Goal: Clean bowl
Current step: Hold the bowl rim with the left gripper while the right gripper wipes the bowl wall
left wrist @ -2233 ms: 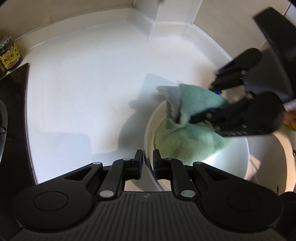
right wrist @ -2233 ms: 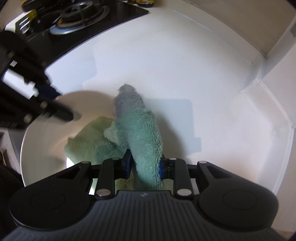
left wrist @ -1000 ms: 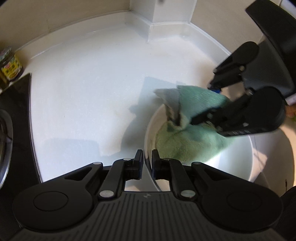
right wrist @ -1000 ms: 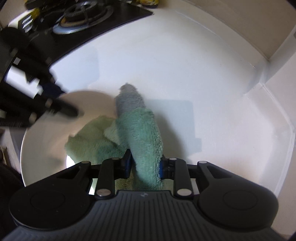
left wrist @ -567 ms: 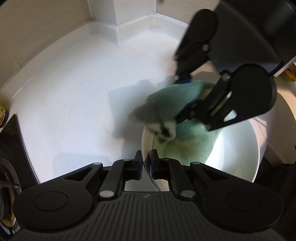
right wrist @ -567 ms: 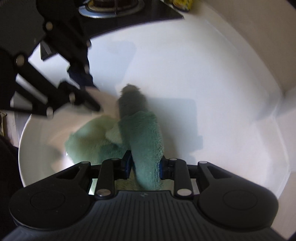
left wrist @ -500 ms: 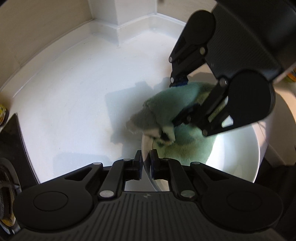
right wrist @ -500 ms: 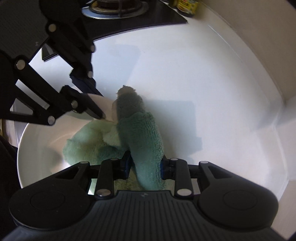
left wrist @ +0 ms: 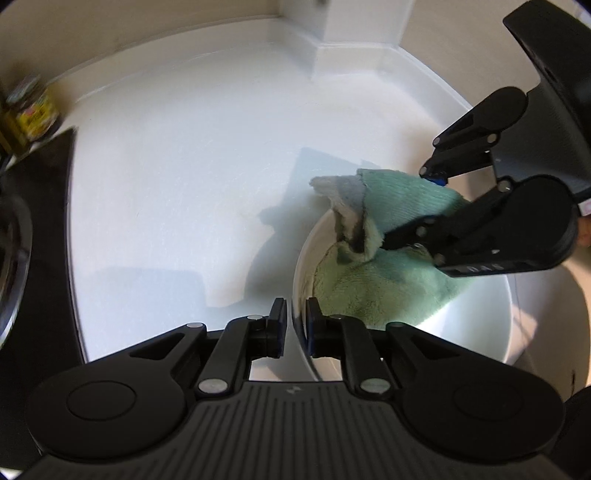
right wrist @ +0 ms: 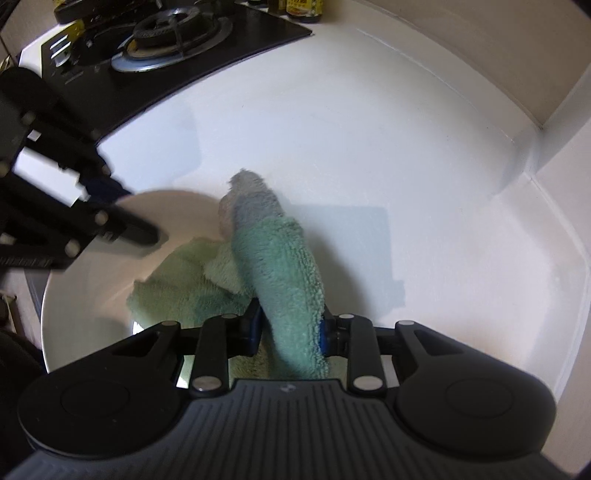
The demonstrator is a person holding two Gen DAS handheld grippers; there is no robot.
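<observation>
1. The white bowl [left wrist: 480, 343] sits on the white countertop [left wrist: 184, 184], well apart from the gas stove [right wrist: 173, 33].
2. The left gripper [left wrist: 294, 325] is clamped on the bowl's near rim, one finger inside and one outside.
3. The right gripper [right wrist: 290, 328] pinches a green microfibre cloth [right wrist: 284, 273] whose lower folds lie inside the bowl.
4. Half a second ago the cloth was against the bowl's left wall; it has swung back toward the middle, so the wiping is probably mid-stroke, not finished.
</observation>
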